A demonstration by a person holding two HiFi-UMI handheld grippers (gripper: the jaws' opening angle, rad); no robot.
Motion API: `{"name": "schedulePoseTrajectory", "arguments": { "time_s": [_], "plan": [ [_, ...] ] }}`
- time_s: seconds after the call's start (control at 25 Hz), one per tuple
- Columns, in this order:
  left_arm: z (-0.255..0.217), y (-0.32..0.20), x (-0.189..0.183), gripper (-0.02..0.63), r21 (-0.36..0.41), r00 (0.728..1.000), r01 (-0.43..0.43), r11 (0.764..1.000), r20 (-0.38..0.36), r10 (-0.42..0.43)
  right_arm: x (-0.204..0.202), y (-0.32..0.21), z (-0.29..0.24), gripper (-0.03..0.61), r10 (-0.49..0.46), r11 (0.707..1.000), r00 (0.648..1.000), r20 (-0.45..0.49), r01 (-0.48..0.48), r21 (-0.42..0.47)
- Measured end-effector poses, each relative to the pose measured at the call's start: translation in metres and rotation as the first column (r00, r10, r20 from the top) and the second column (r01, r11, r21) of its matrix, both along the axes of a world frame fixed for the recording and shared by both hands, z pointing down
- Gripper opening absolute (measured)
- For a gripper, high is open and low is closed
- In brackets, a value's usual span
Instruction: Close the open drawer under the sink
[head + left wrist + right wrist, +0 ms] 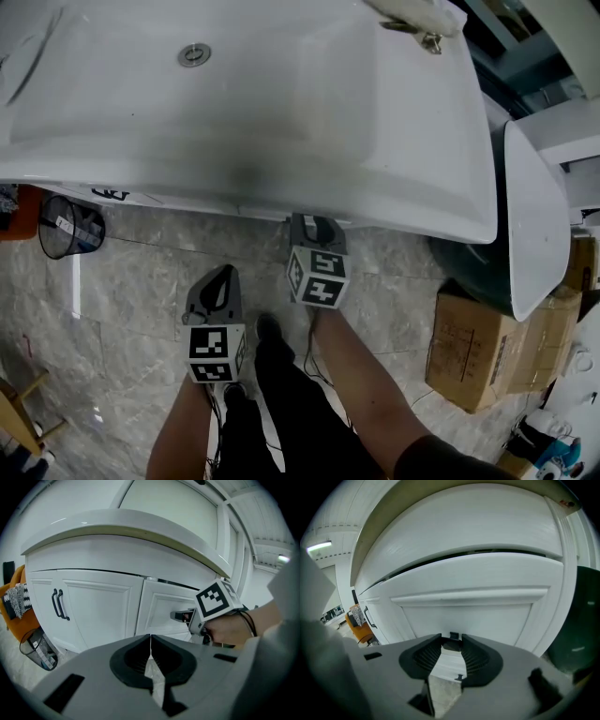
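The white sink (281,112) overhangs a white cabinet. Its drawer front (478,616) fills the right gripper view, with a thin dark gap along its top edge. My right gripper (452,644) is at the panel, its jaws held apart with a dark handle (452,641) spanning the gap at the tips. The left gripper view shows the right gripper (180,616) against the drawer front (161,609). In the head view the right gripper (314,225) reaches under the sink rim. My left gripper (220,277) hangs back from the cabinet, shut and empty (150,644).
Left of the drawer are two cabinet doors with black handles (59,604). A wire bin (67,228) stands on the tiled floor at the left beside an orange seat (14,602). To the right sit a dark green tub (478,272) and a cardboard box (473,352).
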State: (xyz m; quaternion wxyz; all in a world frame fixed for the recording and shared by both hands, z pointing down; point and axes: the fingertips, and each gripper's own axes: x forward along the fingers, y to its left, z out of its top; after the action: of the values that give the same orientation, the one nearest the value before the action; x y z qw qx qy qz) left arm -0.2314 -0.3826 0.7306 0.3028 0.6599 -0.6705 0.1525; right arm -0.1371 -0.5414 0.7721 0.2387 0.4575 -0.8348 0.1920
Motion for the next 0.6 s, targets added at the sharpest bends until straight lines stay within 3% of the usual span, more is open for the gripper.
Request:
{"name": "schedulePoseTrajectory", "arguments": {
  "time_s": [0.28, 0.6],
  "plan": [
    [-0.005, 0.014, -0.005, 0.015, -0.010, 0.999, 0.029, 1.000, -0.017, -0.029, 0.001, 0.003, 0.000, 0.140, 0.060, 0.998, 0.997, 0.055, -0.058, -0.039],
    [-0.036, 0.037, -0.004, 0.015, 0.015, 0.998, 0.044, 0.999, -0.034, -0.044, 0.010, 0.034, -0.023, 0.141, 0.087, 0.995, 0.995, 0.041, -0.085, -0.054]
  ]
}}
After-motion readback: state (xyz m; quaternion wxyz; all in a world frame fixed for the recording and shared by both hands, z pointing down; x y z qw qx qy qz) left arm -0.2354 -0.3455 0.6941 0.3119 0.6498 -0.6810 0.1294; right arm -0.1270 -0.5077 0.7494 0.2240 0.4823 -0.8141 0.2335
